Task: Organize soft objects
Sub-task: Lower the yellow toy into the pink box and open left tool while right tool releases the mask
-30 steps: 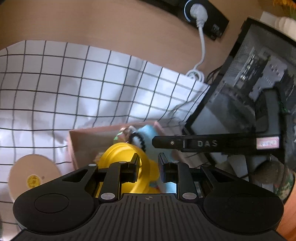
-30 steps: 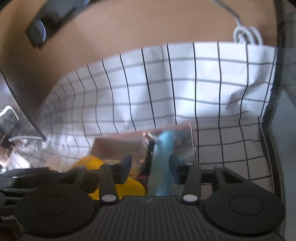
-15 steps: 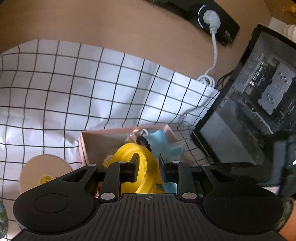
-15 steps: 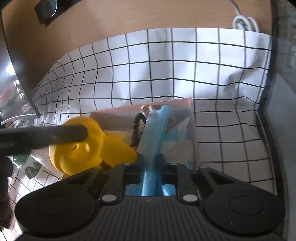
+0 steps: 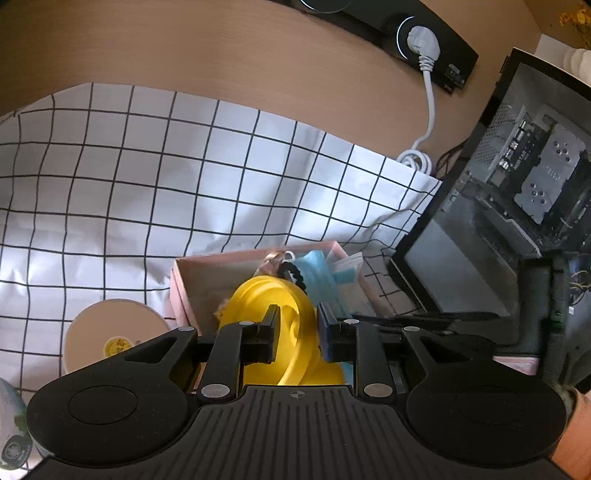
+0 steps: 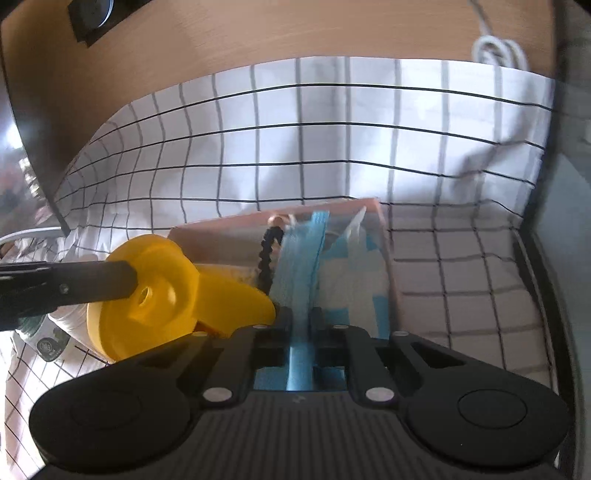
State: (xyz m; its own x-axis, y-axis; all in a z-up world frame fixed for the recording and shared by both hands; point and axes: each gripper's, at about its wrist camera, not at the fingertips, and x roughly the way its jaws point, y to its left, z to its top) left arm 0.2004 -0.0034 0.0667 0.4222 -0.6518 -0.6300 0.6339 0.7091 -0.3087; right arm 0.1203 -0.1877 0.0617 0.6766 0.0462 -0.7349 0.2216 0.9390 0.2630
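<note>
over the pink box [image 6: 384,236], right gripper [image 6: 301,317] opening around blue mask [image 6: 301,258]; left gripper [image 5: 297,332] clamps yellow toy [image 5: 266,299].

Wooden desk surface [image 5: 229,55] under a white black-gridded cloth [image 5: 155,177], far along it a black power strip [image 5: 424,29] with a white plug and coiled cable [image 5: 415,158], at right an open computer case [image 5: 517,206], daylight on the cloth.

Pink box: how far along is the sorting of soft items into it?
Done: the pink box already holds masks and a black hair tie. In hand: left gripper grips the yellow piece; right gripper pinches a blue mask, jaws easing open. Left: releasing both.
</note>
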